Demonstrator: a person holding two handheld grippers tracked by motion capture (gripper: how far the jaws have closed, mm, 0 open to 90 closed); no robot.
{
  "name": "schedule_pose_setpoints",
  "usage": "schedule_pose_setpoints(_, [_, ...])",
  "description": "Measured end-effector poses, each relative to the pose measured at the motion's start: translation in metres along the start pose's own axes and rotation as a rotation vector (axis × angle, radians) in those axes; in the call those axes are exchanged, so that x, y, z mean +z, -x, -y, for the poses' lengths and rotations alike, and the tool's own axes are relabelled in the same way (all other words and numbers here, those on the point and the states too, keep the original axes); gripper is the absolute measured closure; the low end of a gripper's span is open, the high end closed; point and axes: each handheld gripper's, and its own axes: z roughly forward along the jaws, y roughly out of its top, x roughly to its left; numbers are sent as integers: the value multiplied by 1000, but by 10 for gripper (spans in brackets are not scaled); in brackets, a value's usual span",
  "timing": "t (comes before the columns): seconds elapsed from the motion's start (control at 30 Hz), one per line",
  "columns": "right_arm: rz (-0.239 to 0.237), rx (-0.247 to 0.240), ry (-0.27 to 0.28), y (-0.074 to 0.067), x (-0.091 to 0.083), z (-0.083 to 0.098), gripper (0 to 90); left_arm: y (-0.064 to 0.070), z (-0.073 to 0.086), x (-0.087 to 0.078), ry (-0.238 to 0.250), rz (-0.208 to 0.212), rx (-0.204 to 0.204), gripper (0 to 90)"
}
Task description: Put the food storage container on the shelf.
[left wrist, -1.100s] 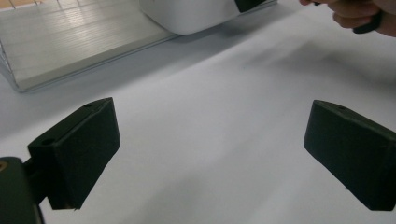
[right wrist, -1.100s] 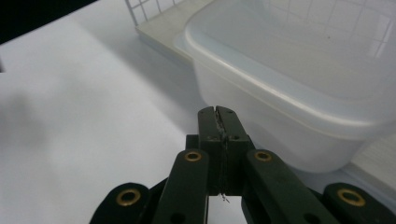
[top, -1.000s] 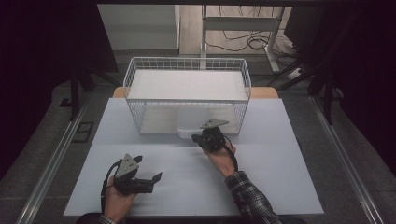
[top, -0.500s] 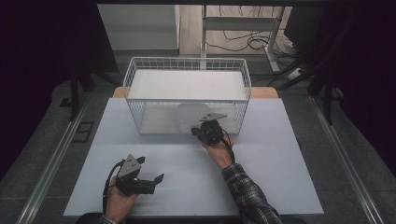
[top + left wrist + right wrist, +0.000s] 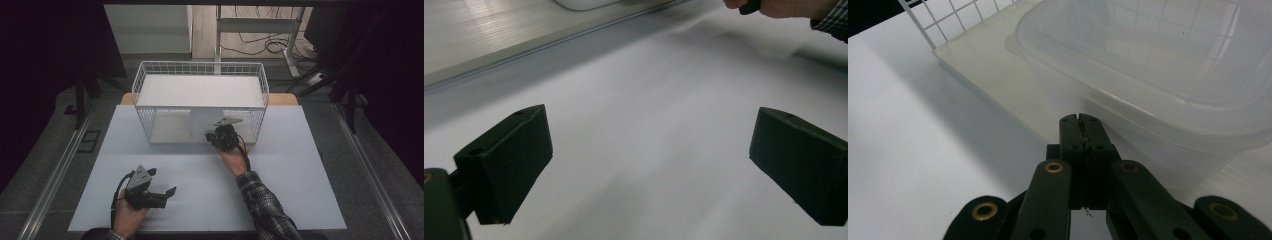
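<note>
plainly unlabelled | clear container [image 5: 1168, 65] | right gripper [image 5: 1081, 122] jaws closed

I see a white table [image 5: 200, 185] filling the lower middle of the high view; a white wire basket [image 5: 150, 125] stands directly on it at upper centre; a translucent plastic container [image 5: 1158, 75] is near the basket's front.

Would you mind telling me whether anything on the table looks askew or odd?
Yes: a clear plastic container stands tipped up on edge against the wire basket, rather than flat. The shut right gripper is at its lower edge.
</note>
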Motion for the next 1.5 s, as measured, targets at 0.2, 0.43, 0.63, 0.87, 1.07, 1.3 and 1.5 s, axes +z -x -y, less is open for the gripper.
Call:
schedule_pose_setpoints(0.2, [-33, 33, -1, -3, -6, -1, 747, 0, 0, 0, -4, -3, 5, 34])
schedule_pose_setpoints(0.43, [-40, 34, 2, -6, -15, 3, 565, -1, 1, 1, -8, -4, 1, 33])
schedule_pose_setpoints(0.63, [-48, 20, -1, -8, -22, 5, 442, -1, 1, 2, -12, -7, 1, 33])
schedule_pose_setpoints(0.87, [-57, -14, -14, -14, -27, 6, 331, -2, 1, 2, -8, -2, -2, 32])
schedule_pose_setpoints(1.07, [-66, -38, -25, -21, -29, 8, 243, -2, 1, 2, -5, 4, -5, 31])
schedule_pose_setpoints(1.3, [-75, -53, -28, -24, -30, 11, 144, -2, 1, 3, -6, 5, -4, 31])
schedule_pose_setpoints(1.5, [-85, -68, -26, -29, -35, 14, 83, -2, 2, 3, -7, 8, -4, 30])
